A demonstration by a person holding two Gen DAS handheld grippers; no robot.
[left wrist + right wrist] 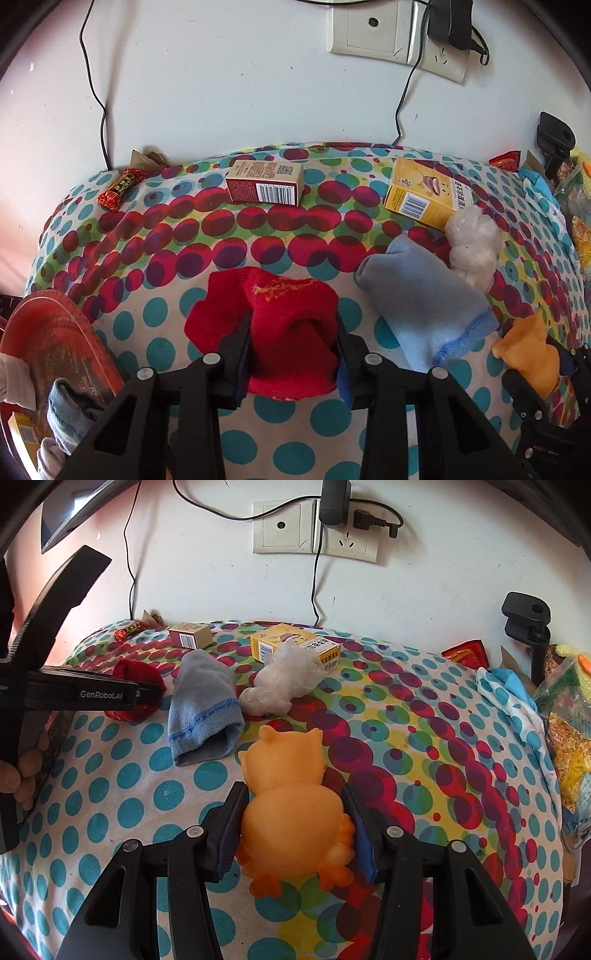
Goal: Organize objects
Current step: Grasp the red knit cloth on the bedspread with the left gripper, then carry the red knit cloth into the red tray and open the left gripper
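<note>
The left gripper (293, 354) pinches a bunched red knitted sock (280, 317) on the dotted cloth; the right gripper (295, 834) clamps an orange rubber animal toy (291, 797). A round red tray (55, 332) at far left holds a grey-blue sock (66, 417) and a small yellow box (22, 435).

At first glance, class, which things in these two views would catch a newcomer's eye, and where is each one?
The loud polka-dot cloth covering the table grabs attention first. Next come the two bright items between gripper fingers: a red sock in the left gripper and an orange rubber animal toy in the right gripper. Beside them lies a pale blue sock, with a yellow box near the wall.
</note>
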